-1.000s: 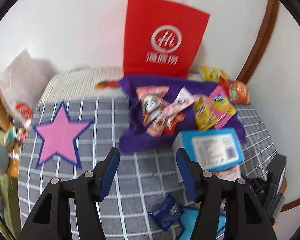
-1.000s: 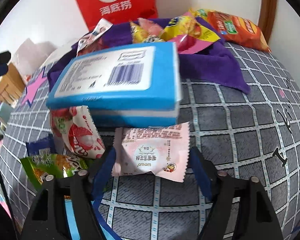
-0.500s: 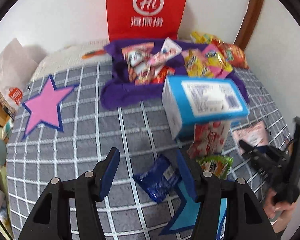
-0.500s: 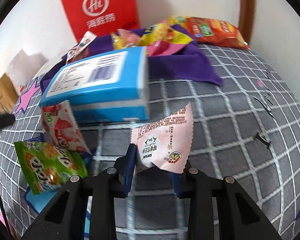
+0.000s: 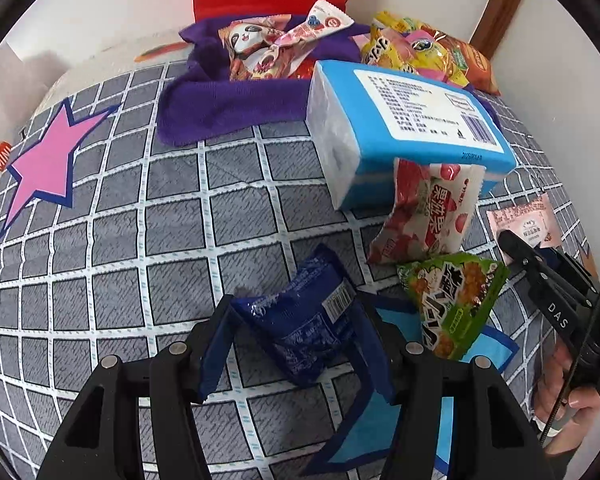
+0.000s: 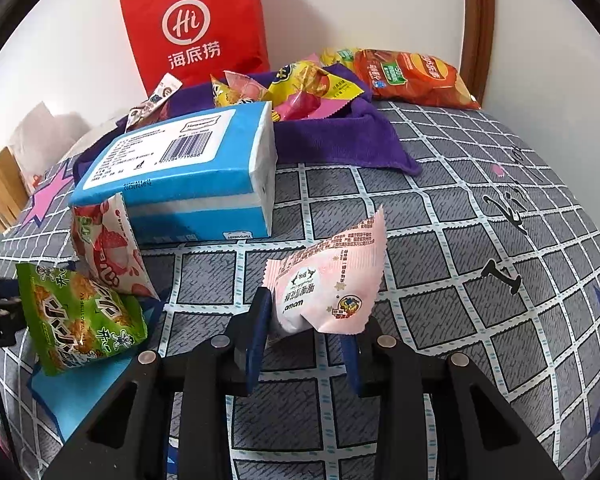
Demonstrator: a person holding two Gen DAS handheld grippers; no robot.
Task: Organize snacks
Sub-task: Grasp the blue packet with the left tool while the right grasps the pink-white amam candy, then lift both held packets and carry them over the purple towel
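Note:
A dark blue snack packet (image 5: 312, 332) lies on the grey checked bedspread (image 5: 180, 220). My left gripper (image 5: 296, 320) hangs low over it, open, one finger on each side of the packet. My right gripper (image 6: 305, 340) is shut on the lower edge of a pink snack packet (image 6: 332, 280), which stands tilted up from the spread. The left wrist view shows the same pink packet (image 5: 524, 224) at the right edge, with the right gripper (image 5: 516, 244) and a hand behind it. A green packet (image 6: 76, 316) and a red-and-white strawberry packet (image 6: 108, 248) lie to the left.
A blue tissue box (image 6: 180, 172) stands behind the loose packets. Behind it a purple cloth (image 6: 340, 140) carries a heap of snacks, with an orange chip bag (image 6: 412, 76) and a red paper bag (image 6: 196, 28) against the wall. A pink star (image 5: 44, 160) marks the spread at left.
My left gripper has come down and forward until its fingers straddle the dark blue packet. My right gripper has shut on the pink packet, and the packet now stands tilted up.

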